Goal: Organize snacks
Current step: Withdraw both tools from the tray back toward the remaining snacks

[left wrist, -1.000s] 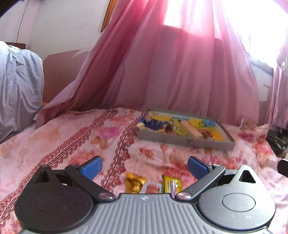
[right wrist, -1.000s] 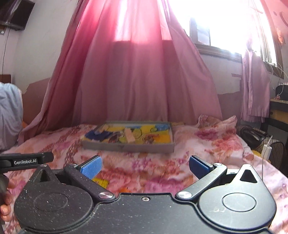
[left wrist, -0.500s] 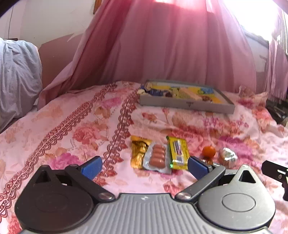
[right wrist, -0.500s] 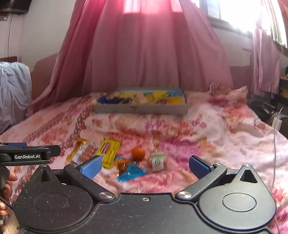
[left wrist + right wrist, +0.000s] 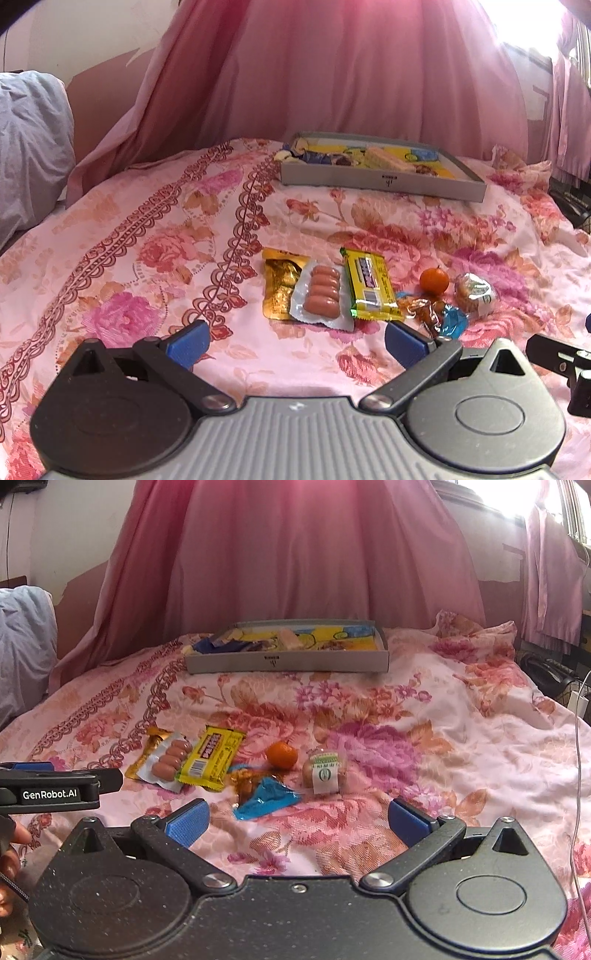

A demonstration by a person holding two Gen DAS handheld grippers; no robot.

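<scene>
Loose snacks lie in a row on the floral bedspread: a gold packet (image 5: 279,286), a sausage pack (image 5: 322,295), a yellow bar (image 5: 369,282), a small orange (image 5: 434,280), a wrapped bun (image 5: 475,293) and a blue-and-amber candy wrapper (image 5: 264,797). Farther back sits a grey tray (image 5: 380,181) holding several snacks. My left gripper (image 5: 295,341) hangs open just short of the sausage pack. Wide open too, my right gripper (image 5: 295,819) hovers near the blue wrapper, with the bun (image 5: 325,771) and orange (image 5: 282,754) beyond it. Neither holds anything.
Pink curtains (image 5: 332,74) hang behind the tray (image 5: 288,661). A grey-blue pillow (image 5: 29,140) lies at the far left. A black fan and white cable (image 5: 576,716) sit off the bed's right edge. A hand (image 5: 9,849) holds the left gripper's handle.
Both grippers have tilted downward and come closer to the bed, so the row of loose snacks has come into full view ahead of the fingers. Both stay open.
</scene>
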